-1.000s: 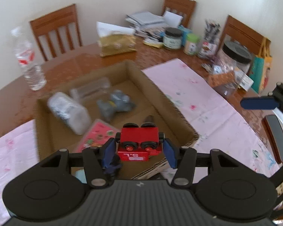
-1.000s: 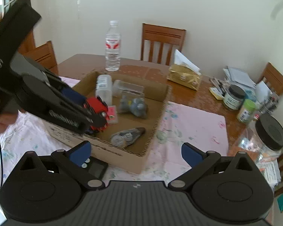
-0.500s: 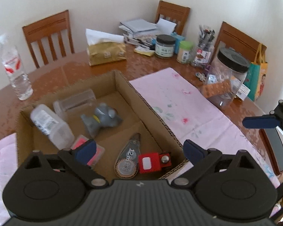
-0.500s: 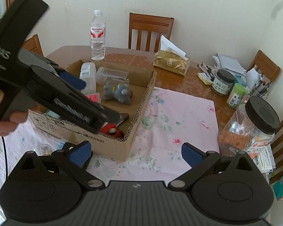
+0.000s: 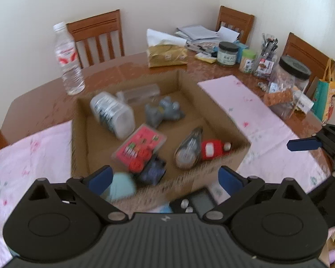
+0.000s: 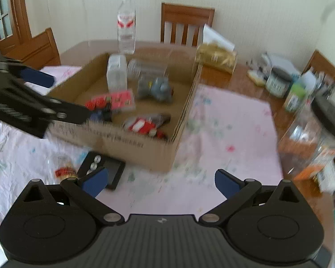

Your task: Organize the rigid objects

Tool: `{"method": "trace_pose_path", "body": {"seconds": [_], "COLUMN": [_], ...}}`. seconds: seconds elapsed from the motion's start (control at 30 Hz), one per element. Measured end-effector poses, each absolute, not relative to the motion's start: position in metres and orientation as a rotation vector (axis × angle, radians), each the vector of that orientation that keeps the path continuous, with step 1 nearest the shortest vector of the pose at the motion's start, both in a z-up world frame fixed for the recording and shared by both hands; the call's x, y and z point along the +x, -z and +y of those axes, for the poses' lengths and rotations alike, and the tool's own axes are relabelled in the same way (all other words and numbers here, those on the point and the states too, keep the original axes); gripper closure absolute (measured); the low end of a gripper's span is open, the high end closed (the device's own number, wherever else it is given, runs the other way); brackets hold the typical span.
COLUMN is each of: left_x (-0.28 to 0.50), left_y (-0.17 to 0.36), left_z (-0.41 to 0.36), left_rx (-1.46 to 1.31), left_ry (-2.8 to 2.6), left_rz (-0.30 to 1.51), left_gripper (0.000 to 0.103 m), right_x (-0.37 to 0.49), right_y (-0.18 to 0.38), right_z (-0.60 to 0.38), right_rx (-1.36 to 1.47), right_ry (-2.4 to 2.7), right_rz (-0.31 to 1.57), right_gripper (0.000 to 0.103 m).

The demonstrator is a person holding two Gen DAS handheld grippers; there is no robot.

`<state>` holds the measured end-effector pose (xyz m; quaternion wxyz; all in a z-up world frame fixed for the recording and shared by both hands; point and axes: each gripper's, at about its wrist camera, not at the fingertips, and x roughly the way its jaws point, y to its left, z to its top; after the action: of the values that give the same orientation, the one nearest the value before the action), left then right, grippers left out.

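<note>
Cardboard box (image 5: 225, 167) pictured just beyond the blue fingertips (image 5: 100, 177) of the left gripper (image 5: 165, 178), jaws spread wide after just opening, nothing between them. Red toy block (image 5: 211, 149) seen lying free in the box's near right corner, ahead of the right-hand finger, touching a grey tape dispenser (image 5: 188, 149). Also in the box beyond the fingers: pink card packet (image 5: 143, 143), grey plush toy (image 5: 163, 111), white jar (image 5: 111, 114) on its side, clear container (image 5: 140, 92) at the far wall. Jar label blurred past reading. Printed line along the box's front wall (image 6: 122, 140) smeared by motion, letters not legible. Pale blue object (image 5: 120, 186) beside the left-hand finger partly hidden behind it, identity unclear.

Right gripper (image 6: 160, 181) caught with fingers equally far apart and empty, over the pink floral cloth (image 6: 230, 134). Black device with silver buttons (image 6: 105, 167) half covered by its left-hand fingertip (image 6: 95, 182); small red-labelled item (image 6: 65, 172) further left too blurred to name. Water bottle (image 6: 126, 26) upright beyond the box, red label unreadable. Dark-lidded jar (image 5: 227, 53) at the far right showing characters on its label, too small to make out. Large clear jar (image 6: 312, 138) cut off at the right edge.
</note>
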<state>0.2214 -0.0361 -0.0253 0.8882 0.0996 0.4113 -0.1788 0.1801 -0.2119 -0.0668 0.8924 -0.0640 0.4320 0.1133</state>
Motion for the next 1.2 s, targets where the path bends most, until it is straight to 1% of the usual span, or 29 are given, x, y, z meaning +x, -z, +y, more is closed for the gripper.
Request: {"method": "trace_pose_path", "body": {"seconds": [0.3,0.53,0.87,1.2], "left_x": [0.180,0.163,0.167,0.178], "left_y": [0.054,0.083,0.102,0.107], "left_z": [-0.010,-0.026,-0.046,-0.045], "left_rx": [0.167,0.229,0.333,0.253], "left_ry": [0.341,0.434,0.457,0.385], "left_rz": [0.930,1.005,0.991,1.017], "left_gripper": [0.003,0.003,0.002,0.002], "right_x": [0.167,0.167,0.163,0.166], "right_y": [0.105,0.109,0.111,0.113], "right_z": [-0.196,-0.202,-0.211,-0.216], "right_rx": [-0.196,-0.165,-0.139,-0.122], "right_ry": [-0.273,-0.244,-0.222,-0.188], "right_rz": [1.031,1.051,1.072,1.083], "right_gripper": [0.000,0.000,0.000,0.000]}}
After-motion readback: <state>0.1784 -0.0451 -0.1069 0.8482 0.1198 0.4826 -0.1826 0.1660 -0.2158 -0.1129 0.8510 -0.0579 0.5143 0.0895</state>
